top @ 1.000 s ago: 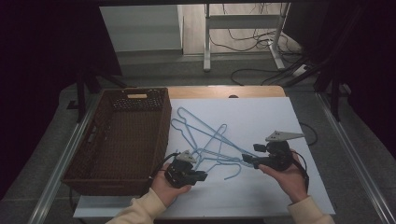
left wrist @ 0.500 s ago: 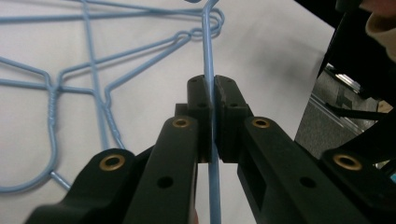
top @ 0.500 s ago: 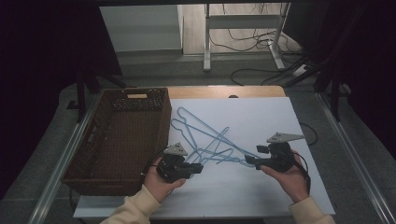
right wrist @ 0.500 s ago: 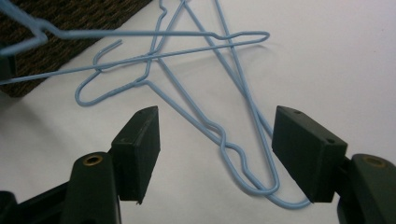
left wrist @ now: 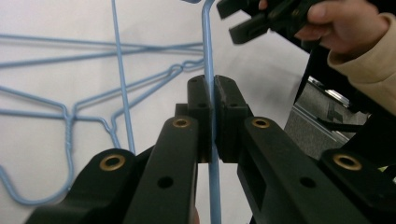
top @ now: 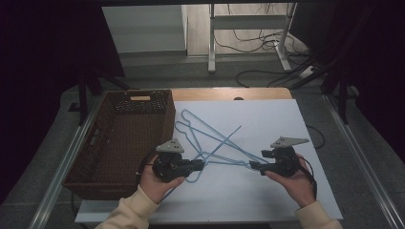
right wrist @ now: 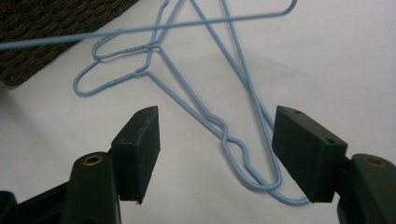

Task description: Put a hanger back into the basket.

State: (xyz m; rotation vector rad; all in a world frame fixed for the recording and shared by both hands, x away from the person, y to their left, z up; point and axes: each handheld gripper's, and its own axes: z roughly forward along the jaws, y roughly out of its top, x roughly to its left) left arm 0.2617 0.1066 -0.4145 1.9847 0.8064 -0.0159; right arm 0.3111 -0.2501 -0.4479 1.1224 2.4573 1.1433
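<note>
High view: blue wire hangers [top: 210, 138] lie crossed on the white desk [top: 267, 191] just right of a brown wicker basket [top: 119, 138], the left gripper [top: 198, 165] and the right gripper [top: 253, 165] meeting them from opposite sides. Left gripper view: the left gripper [left wrist: 212, 98] is clamped tight on one hanger wire [left wrist: 208, 56], which runs up between its pads. Right gripper view: the right gripper [right wrist: 215, 144] stands wide apart, gripping nothing, with a hanger corner [right wrist: 261, 179] lying on the desk between its jaws.
</note>
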